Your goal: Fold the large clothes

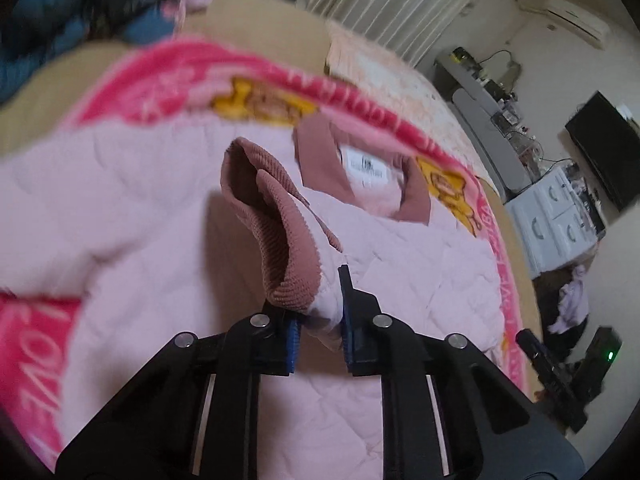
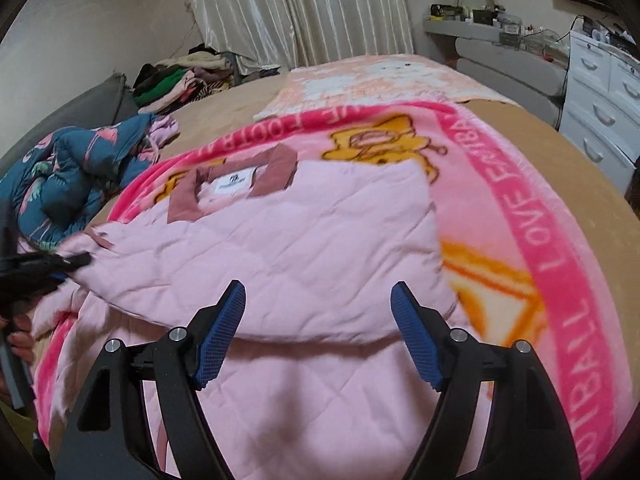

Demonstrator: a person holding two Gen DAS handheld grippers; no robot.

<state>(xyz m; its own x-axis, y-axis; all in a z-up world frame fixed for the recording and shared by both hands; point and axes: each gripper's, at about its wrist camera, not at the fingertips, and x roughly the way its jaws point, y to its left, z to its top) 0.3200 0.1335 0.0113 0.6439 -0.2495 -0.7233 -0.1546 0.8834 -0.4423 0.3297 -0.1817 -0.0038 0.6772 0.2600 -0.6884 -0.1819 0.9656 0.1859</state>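
Pink quilted jacket (image 2: 280,232) flat on blanket (image 2: 560,240) on bed. Left tool (image 1: 318,320) clenched on ribbed cuff (image 1: 280,240), sleeve lifted; right tool (image 2: 318,332) released, hovering. Risk: thin grip, cuff slips mid-fold, sleeve lands crooked.

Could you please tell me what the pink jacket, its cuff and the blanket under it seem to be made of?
The pink jacket looks like soft quilted fabric, matte, with stitched diamond lines; the fibre cannot be told. Its cuff, clamped in the left hand-held gripper, appears to be ribbed knit or corduroy, given its fine parallel ridges. The blanket seems to be plush fleece, with a fuzzy nap and printed letters.
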